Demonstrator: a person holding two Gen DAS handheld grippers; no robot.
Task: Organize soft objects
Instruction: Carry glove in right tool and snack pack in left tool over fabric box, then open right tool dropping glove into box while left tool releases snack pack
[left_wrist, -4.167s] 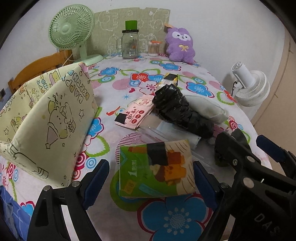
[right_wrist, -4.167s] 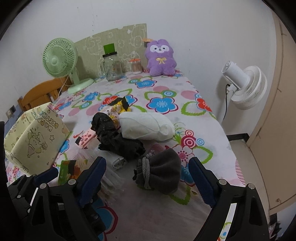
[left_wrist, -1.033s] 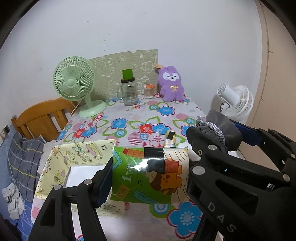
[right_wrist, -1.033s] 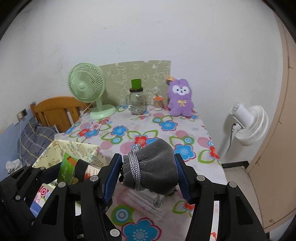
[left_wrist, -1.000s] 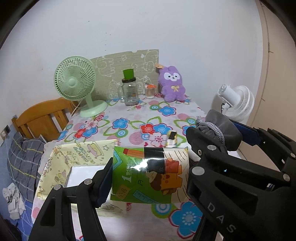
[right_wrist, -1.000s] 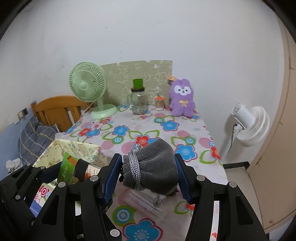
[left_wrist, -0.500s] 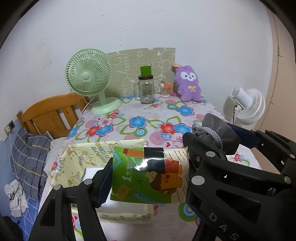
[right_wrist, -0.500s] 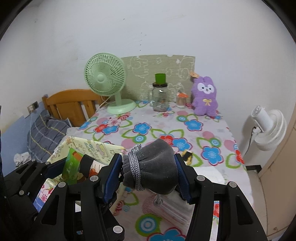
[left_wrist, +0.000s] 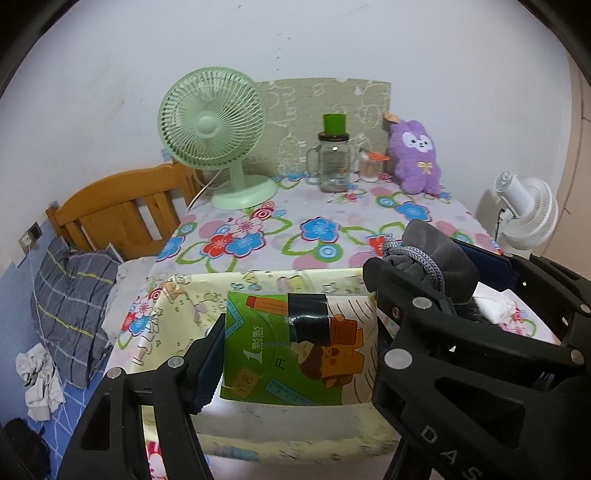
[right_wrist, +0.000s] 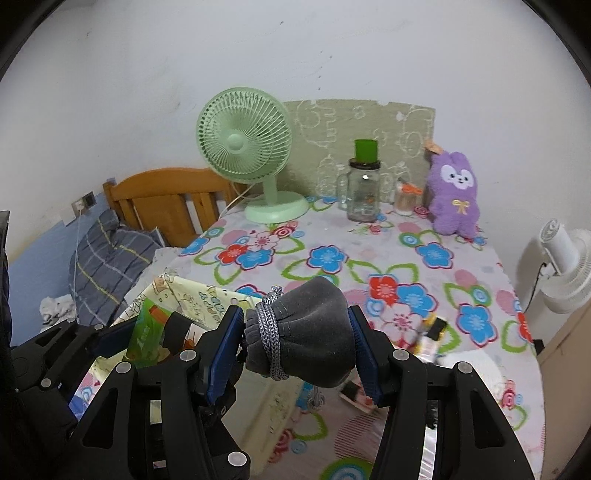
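The left gripper (left_wrist: 299, 354) is clamped on a green tissue pack (left_wrist: 299, 347), its blue pads pressing the pack's two short sides. The pack is held in the air above the open top of a yellow cartoon-print storage box (left_wrist: 184, 306), which stands at the near left corner of the tabletop (left_wrist: 332, 218). The right gripper (right_wrist: 297, 345) is clamped on a grey drawstring pouch (right_wrist: 306, 332); its tied neck, wound with grey cord, points toward the left pad. The pouch is held off the tabletop, just beside the box's right side, and in the left wrist view it sits immediately right of the tissue pack. The two grippers are close together, side by side. A small yellow-and-black packet (right_wrist: 432, 332) and a pink flat packet (right_wrist: 354, 393) lie on the tabletop near its right edge, both blurred. Along the far edge stand a green desk fan (left_wrist: 214, 129), a glass jar with a green lid (left_wrist: 332, 158), a small cotton-swab container (left_wrist: 371, 166) and a purple plush toy (left_wrist: 417, 158). A white fan (left_wrist: 524, 210) stands on the floor beyond the right edge, and a wooden headboard (left_wrist: 118, 206) beyond the left edge.
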